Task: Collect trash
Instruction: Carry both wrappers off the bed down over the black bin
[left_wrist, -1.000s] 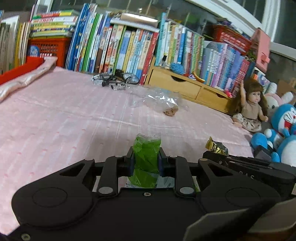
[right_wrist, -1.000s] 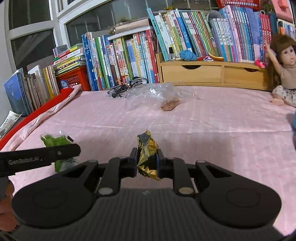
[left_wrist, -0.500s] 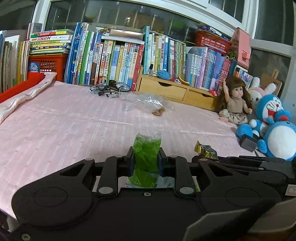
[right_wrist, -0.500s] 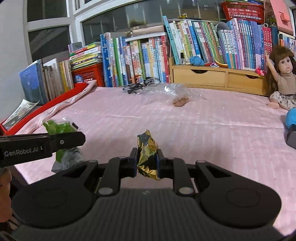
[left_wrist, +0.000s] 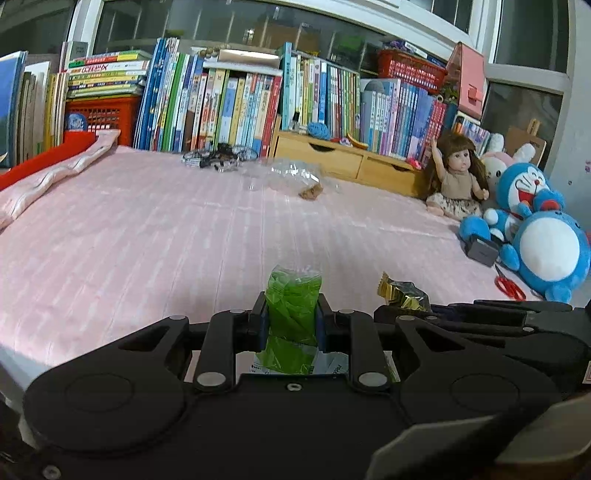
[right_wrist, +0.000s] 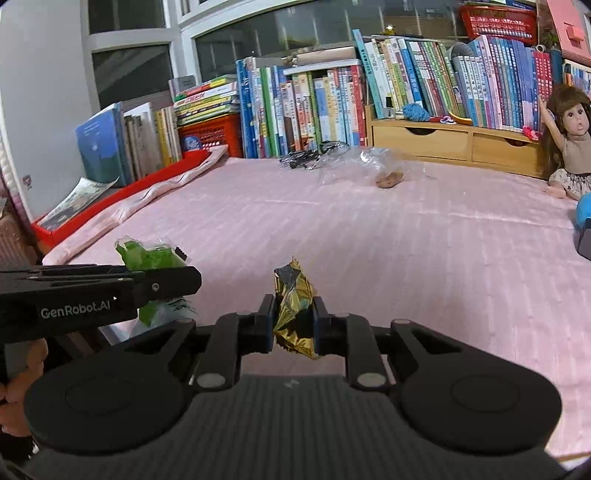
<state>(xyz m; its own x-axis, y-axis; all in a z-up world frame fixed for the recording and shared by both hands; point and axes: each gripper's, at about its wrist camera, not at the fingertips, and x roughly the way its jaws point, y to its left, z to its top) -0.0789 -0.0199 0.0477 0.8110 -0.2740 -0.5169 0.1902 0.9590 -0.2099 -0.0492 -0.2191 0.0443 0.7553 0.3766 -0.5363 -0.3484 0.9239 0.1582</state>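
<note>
We see a bed (left_wrist: 155, 229) covered in a pink sheet filling most of both views. Along its far side stands a long row of books (left_wrist: 236, 107), with a red crate (left_wrist: 99, 116) at the left and a wooden drawer unit (left_wrist: 347, 162) to the right. At the bed's right edge sit blue plush toys (left_wrist: 546, 240) and a doll (left_wrist: 456, 177), with red scissors (left_wrist: 509, 288) lying just in front of the plush.

Near the books we find a clear plastic bag (left_wrist: 291, 175) lying crumpled on the sheet, a small brown lump showing at its front edge, and beside it a tangle of black wire (left_wrist: 218, 160).

Close to us, the left gripper (left_wrist: 292, 317) is clamped on a green wrapper (left_wrist: 293, 306), which stands up between its jaws above the sheet. The right gripper (right_wrist: 293, 321) pinches a gold foil wrapper (right_wrist: 295, 310) the same way, held clear of the bed. The two grippers sit side by side, each one's trash visible from the other's camera. At the lower left of the right view we glimpse part of a hand (right_wrist: 26, 380) behind the left gripper.
</note>
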